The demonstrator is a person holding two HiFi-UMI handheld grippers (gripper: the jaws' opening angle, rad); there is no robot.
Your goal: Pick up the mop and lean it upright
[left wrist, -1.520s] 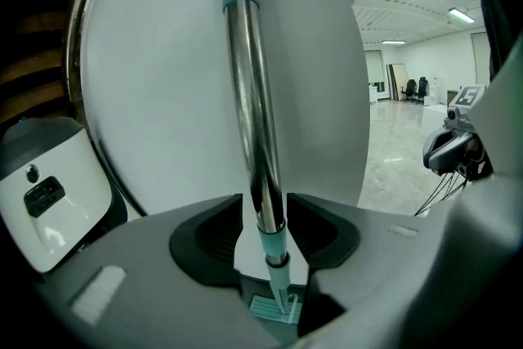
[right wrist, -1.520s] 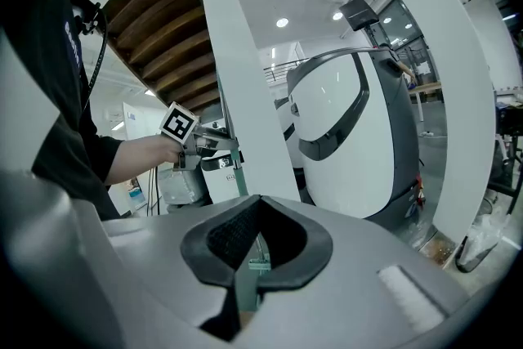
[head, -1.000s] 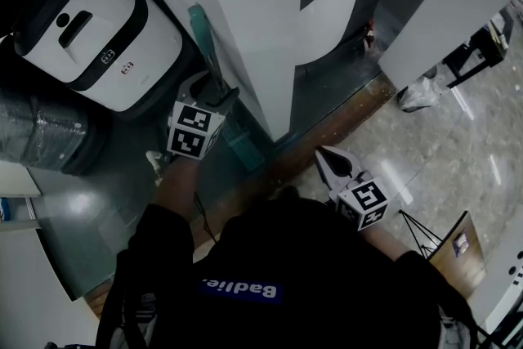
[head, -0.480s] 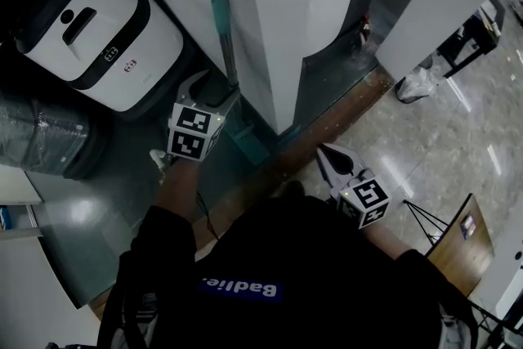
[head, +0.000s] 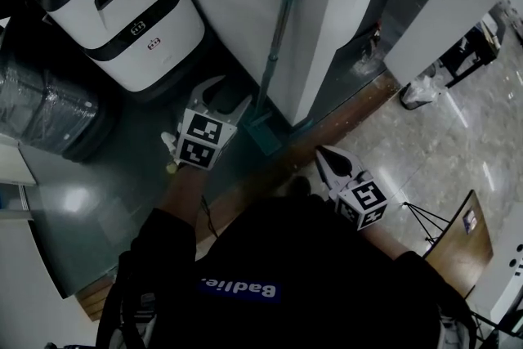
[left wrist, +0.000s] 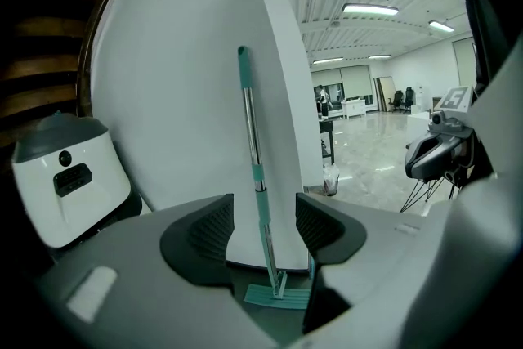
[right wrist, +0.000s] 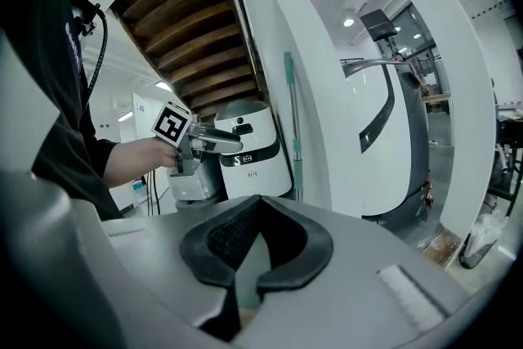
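The mop (head: 278, 37) has a teal and silver handle and a teal flat head (head: 263, 131). It stands upright on the dark floor and leans against the white pillar (head: 237, 4). My left gripper (head: 227, 91) hangs just left of the handle's lower part, clear of it. Its jaws are apart and closing, with nothing touching the pads. In the left gripper view the mop (left wrist: 253, 167) shows beyond the gap of my left gripper (left wrist: 264, 225). My right gripper (head: 327, 159) is held low at the right, shut and empty; its pads meet at the tips (right wrist: 245, 270).
A white and black machine (head: 122, 12) stands left of the pillar, with a grey wrapped roll (head: 41, 114) beside it. A wooden strip (head: 343, 123) divides the dark floor from the glossy stone floor (head: 425, 159). A brown board on a stand (head: 462, 237) is at the right.
The left gripper has drawn back from the mop handle, toward me and to the left. The mop stays leaning on the pillar by itself. The right gripper has hardly moved.
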